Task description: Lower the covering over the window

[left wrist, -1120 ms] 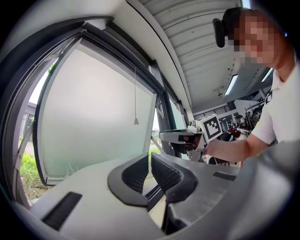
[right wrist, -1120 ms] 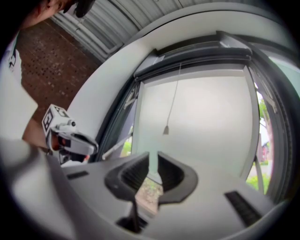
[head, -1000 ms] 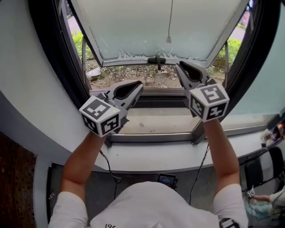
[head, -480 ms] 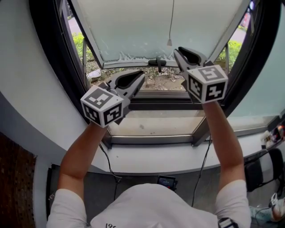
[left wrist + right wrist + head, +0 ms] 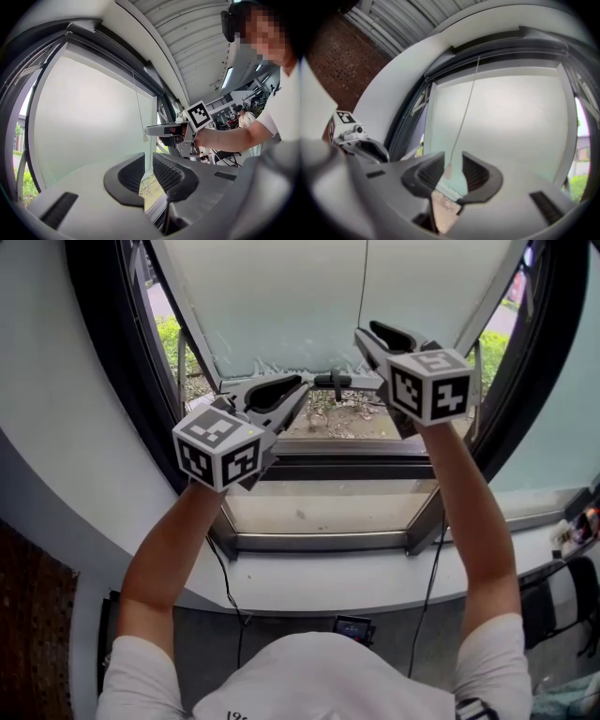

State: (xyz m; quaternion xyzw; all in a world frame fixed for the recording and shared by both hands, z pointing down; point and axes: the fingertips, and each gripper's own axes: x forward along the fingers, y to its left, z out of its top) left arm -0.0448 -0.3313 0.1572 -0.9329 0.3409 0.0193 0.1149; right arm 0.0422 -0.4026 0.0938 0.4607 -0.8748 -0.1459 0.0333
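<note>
A white roller blind (image 5: 281,296) covers the upper window, its pull cord (image 5: 365,277) hanging down the middle. My right gripper (image 5: 361,334) is raised to the cord's lower end. In the right gripper view the gripper (image 5: 449,171) has just been opening, and the cord's small pull (image 5: 447,171) hangs between the jaws with gaps on both sides. My left gripper (image 5: 302,388) is lower and to the left, near the blind's bottom edge. In the left gripper view its jaws have just been opening to a narrow slit (image 5: 149,171) with nothing in it.
A dark window handle (image 5: 333,381) sits below the blind's bottom rail. The black window frame (image 5: 112,352) and white wall flank both arms. A sill (image 5: 319,512) lies below, with a cable and a small device (image 5: 353,624) on the floor. Greenery shows outside.
Both grippers have risen towards the blind's lower edge. The right gripper has come up to the cord's pull, and its jaws have widened around it.
</note>
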